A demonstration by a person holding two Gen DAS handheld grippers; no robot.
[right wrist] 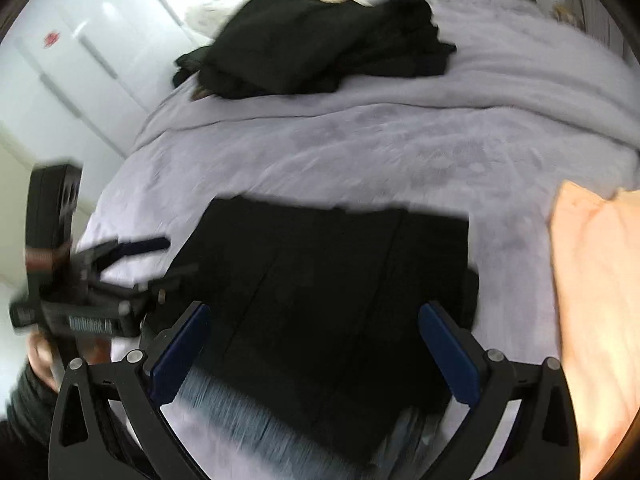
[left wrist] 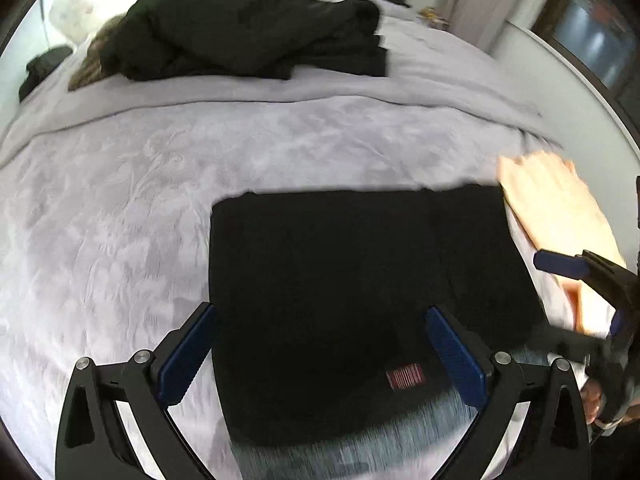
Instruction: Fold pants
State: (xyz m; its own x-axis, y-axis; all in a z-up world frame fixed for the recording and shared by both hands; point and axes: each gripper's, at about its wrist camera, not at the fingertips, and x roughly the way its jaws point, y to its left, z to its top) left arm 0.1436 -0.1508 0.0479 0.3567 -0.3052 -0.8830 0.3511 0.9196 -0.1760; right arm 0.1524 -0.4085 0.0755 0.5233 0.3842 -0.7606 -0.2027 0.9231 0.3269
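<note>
Black pants lie folded into a flat rectangle on the lavender bed cover, with a small red label near their front edge. My left gripper is open and empty just above the near edge of the pants. My right gripper is also open and empty over the same pants. The right gripper also shows at the right edge of the left wrist view, and the left gripper shows at the left of the right wrist view.
A pile of dark clothes sits at the far side of the bed, also in the right wrist view. A peach cloth lies at the right. White wardrobe doors stand to the left. A window is at far right.
</note>
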